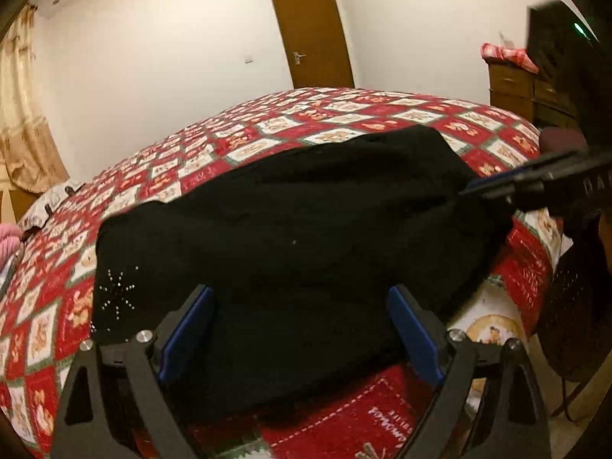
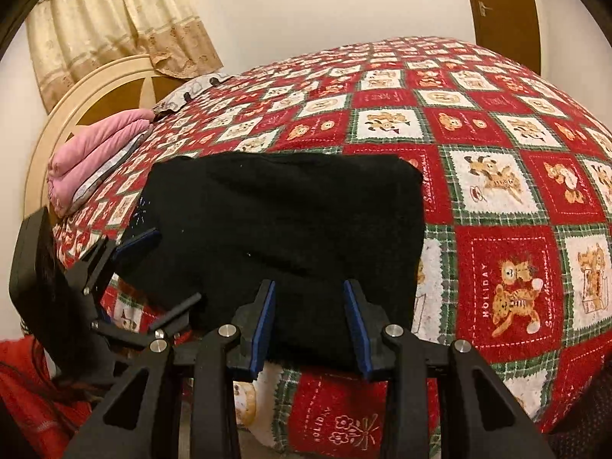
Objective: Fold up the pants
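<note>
1. While both grippers hang over the near edge of the bed, the black pants [image 1: 290, 229] lie folded into a broad block on the red, white and green bear-print bedspread [image 1: 325, 114], filling the middle of the left wrist view.
2. In the right wrist view the same pants [image 2: 283, 229] sit in the centre and lower left of the frame, with their near edge close to the edge of the bed.
3. The left gripper [image 1: 300, 329] stands at the bottom centre of its own view with its blue-padded jaws spread wide; the cloth shows between them, but the pads do not press on it.
4. A small spray of shiny studs [image 1: 118, 294] glints on the pants at the lower left of that view.
5. The right gripper [image 2: 309, 325] sits at the bottom centre of its own view, its jaws parted moderately, narrower than the left; the pants' near edge lies between the pads, apart from them.
6. The right gripper also shows at the right edge of the left wrist view, above the pants' right side.
7. A folded pink garment [image 2: 95, 153] rests at the left of the right wrist view, near the cream headboard [image 2: 76, 91].
8. A brown door [image 1: 310, 34] stands at the upper centre of the left wrist view, and a wooden dresser [image 1: 516, 88] at its right.
</note>
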`<state>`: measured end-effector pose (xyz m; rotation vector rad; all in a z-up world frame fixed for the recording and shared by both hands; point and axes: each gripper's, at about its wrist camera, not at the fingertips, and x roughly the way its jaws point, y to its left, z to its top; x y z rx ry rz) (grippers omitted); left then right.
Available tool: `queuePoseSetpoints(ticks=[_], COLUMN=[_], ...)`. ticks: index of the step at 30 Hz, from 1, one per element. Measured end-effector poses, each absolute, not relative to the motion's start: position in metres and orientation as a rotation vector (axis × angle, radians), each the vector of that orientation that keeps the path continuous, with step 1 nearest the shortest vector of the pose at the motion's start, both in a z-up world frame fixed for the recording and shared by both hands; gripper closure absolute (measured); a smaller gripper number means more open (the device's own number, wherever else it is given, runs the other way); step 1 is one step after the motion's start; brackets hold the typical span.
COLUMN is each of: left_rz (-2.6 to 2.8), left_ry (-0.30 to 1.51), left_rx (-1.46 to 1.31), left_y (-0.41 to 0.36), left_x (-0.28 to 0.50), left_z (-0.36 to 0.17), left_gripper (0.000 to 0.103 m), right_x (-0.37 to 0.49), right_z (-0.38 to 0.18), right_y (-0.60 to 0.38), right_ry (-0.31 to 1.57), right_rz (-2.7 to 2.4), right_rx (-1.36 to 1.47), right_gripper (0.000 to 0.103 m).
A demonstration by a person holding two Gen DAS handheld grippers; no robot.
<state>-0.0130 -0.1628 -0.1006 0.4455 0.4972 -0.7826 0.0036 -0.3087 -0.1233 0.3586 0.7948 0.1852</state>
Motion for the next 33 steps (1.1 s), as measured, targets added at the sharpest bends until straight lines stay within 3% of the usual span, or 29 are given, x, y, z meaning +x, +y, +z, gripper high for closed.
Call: queuePoseSetpoints(ticks=[5,10,12,17,20,22,25,29,32,33], left_rz=[-0.773,-0.647,-0.608,-0.621,-0.610,-0.605,-0.606,-0.616,-0.610,-0.620], left_ry=[0.478,0.360,0.392,0.514,0.498,0.489,0.509,0.695,0.741,0.741], left_rx=[0.399,0.398,0.418,0.381,0.325,0.239,0.144,0.061,0.029,0.043], left_y=[-0.145,-0.122,-0.118,-0.101,-0.088,-0.076,-0.067,-0.073,-0.077,-0.081], left_x=[-0.010,-0.009,0.001,0.016,0.018,0.024,0.039,0.071,0.074,0.071], left_z=[-0.083,-0.068,-0.074,-0.095,-0.089,-0.080,-0.075,-0.095,-0.103,-0.102], left_gripper=[0.009,0.008,0.005,0.005,0.005,0.005,0.004,0.004,0.007,0.015], right_x=[0.011,0.065,0.085,0.089,0.102,0.119,0.152,0.196,0.215,0.220], right_z=[-0.084,-0.094,-0.115,-0.083,-0.061,-0.050,-0.033,-0.040,-0.053,-0.057], right_y=[-0.306,-0.301,-0.310,-0.300,-0.272,-0.243,-0.187,-0.131,-0.102,-0.097], right_ry=[0.652,0.721,0.819,0.743,0.719,0.735,0.758,0.868,0.941,0.955], right_rz=[0.152,0.133,0.080,0.003,0.217,0.373,0.585,0.723,0.737,0.756], right_rx=[0.359,0.281,0.295,0.259,0.247,0.208,0.058,-0.095,-0.218,-0.243], right_gripper=[0.064,0.064,0.064,0.064,0.062,0.051,0.050,0.050,0.050,0.051])
